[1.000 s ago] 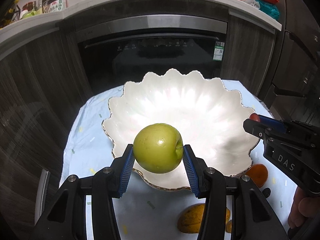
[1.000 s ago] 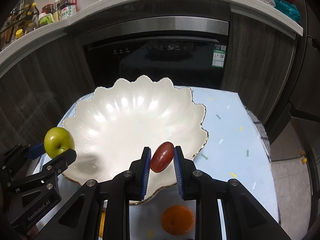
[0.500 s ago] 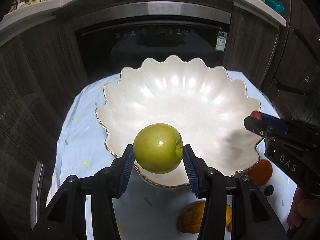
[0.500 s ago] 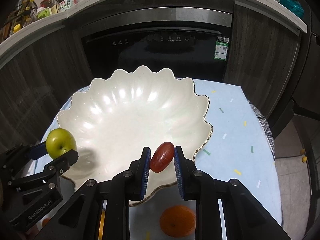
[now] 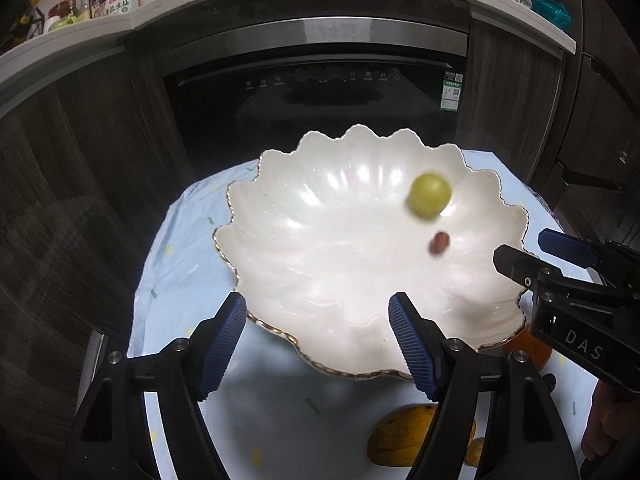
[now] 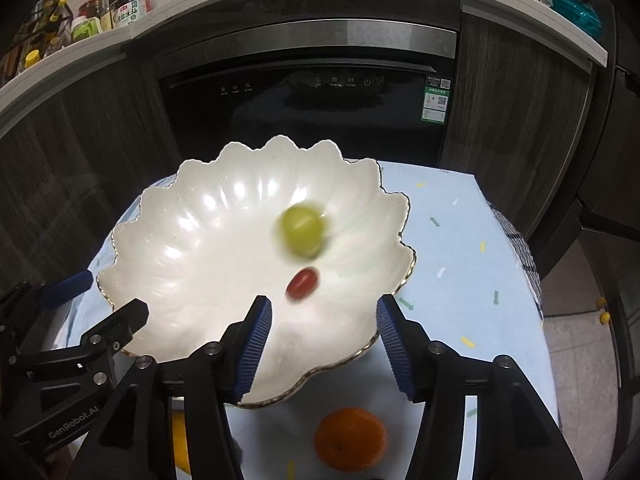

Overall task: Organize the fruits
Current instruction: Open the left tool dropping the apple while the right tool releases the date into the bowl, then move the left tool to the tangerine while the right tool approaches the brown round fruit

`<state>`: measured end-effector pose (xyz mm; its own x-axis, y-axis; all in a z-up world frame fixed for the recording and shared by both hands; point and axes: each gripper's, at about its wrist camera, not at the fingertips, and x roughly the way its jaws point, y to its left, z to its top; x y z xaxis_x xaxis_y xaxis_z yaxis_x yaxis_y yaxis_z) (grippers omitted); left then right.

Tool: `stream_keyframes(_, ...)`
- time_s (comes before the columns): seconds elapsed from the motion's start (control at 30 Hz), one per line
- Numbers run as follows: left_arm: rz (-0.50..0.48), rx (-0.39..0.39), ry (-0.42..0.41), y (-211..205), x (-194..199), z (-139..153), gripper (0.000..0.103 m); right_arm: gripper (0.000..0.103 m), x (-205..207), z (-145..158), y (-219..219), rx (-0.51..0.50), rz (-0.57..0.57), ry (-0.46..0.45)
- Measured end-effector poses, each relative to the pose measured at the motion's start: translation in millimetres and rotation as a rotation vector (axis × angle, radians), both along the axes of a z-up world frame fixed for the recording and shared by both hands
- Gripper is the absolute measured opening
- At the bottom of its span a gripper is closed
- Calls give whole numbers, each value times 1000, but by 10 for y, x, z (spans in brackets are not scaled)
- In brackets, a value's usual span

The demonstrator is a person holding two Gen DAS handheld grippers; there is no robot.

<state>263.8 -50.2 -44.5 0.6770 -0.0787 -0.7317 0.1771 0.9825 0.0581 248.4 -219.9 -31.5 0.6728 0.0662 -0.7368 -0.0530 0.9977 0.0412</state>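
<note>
A green apple [image 5: 430, 198] and a small red fruit [image 5: 439, 243], both motion-blurred, are lying inside the scalloped white bowl [image 5: 280, 216], right of centre in the left wrist view and at mid-frame in the right wrist view. The left gripper [image 5: 314, 334] is opening at the lower edge of its frame, blue pads spread with nothing between them; the right gripper [image 6: 324, 340] is likewise opening, its pads apart and empty. Two fruits are thus sitting in the bowl. Outside it, on the pale blue cloth [image 6: 452, 240], an orange [image 6: 351, 438] and a yellow fruit [image 5: 404, 436] are waiting below the bowl's near rim, so the task appears partly done. Only the left wrist view is showing the yellow fruit's full shape; only the right wrist view is showing the orange whole.
</note>
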Motion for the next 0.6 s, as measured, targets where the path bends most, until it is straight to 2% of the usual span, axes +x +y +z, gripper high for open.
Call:
stream_keyframes(0.1, 9, 1, -12, 15, -34, 35, 82, 64, -30, 28, -6, -1, -3, -9)
stream_keyframes(0.43, 20, -12, -36, 66, -189, 188, 84, 74, -198, 199, 1, -17, -19, -49)
stream_keyframes(0.6, 27, -15, -53, 109, -303, 290, 84, 74, -290, 292, 21, -17, -17, -66)
